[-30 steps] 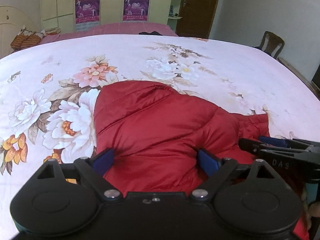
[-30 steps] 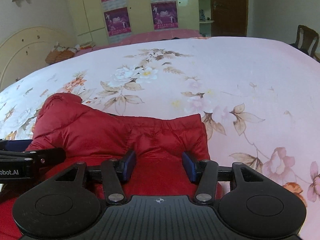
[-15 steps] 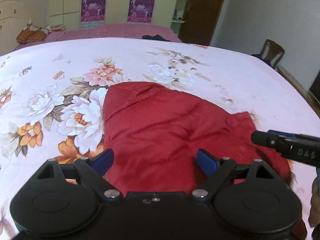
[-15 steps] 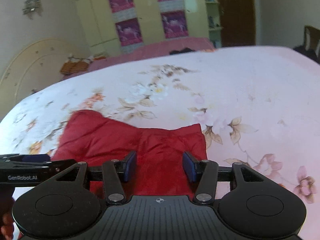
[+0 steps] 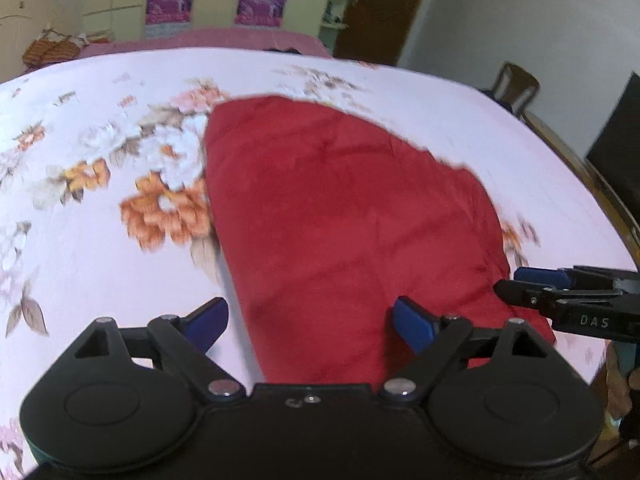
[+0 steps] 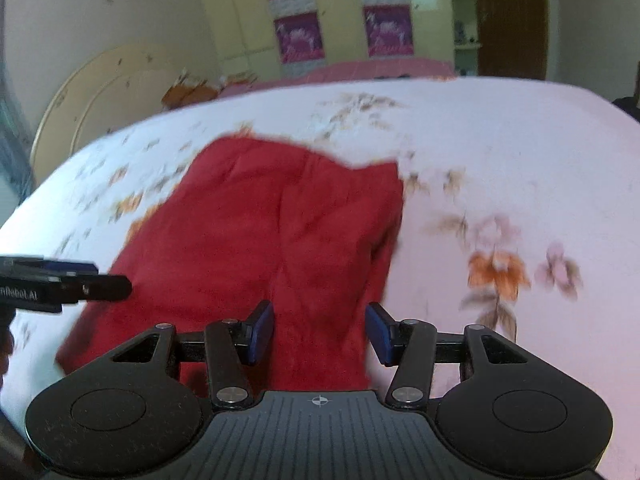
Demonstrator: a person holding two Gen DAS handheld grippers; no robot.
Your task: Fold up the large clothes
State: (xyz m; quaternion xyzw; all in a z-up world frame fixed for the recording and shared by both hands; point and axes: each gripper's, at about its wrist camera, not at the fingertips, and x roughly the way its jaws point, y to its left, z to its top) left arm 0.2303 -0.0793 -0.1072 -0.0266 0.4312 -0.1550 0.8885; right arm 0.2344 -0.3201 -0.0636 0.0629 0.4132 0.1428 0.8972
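Red padded garment (image 5: 352, 216) is lying spread on the floral bed cover (image 5: 100, 264), its near edge running toward both grippers, probably so the next fold can start from that edge. On the left, the left gripper (image 5: 308, 322) is hovering with fingers (image 5: 208, 320) wide and gripping nothing, straddling the garment's left border. To the right, the right gripper (image 6: 320, 332) is keeping its fingers (image 6: 260, 332) partly apart over the cloth without pinching it, likely lining up on the right side.

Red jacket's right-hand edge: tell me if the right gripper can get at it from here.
Probably yes. The right gripper hangs open just above the red jacket, the edge sits close by its right finger, and only bare bedspread lies beside it. The left gripper is off to the other side.
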